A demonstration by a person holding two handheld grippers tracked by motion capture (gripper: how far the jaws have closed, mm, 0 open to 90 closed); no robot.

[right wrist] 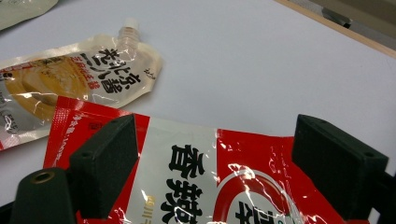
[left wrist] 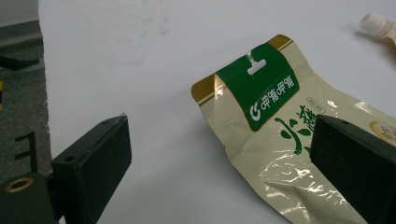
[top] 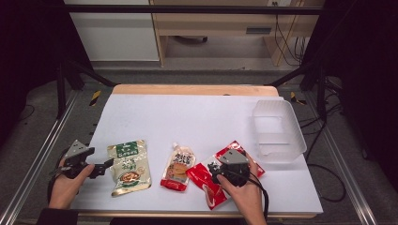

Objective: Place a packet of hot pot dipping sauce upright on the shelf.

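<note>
A cream pouch with a green header lies flat at the table's front left. My left gripper sits at its left edge, open, with one jaw over the pouch and the other over bare table. A red and white pouch lies at the front centre. My right gripper hovers low over it, open, its jaws straddling the pouch's width. A spouted sauce pouch lies between the two pouches.
A clear plastic container stands empty-looking at the table's right edge. The white table top stretches bare behind the pouches. Metal frame rails run along both sides of the table.
</note>
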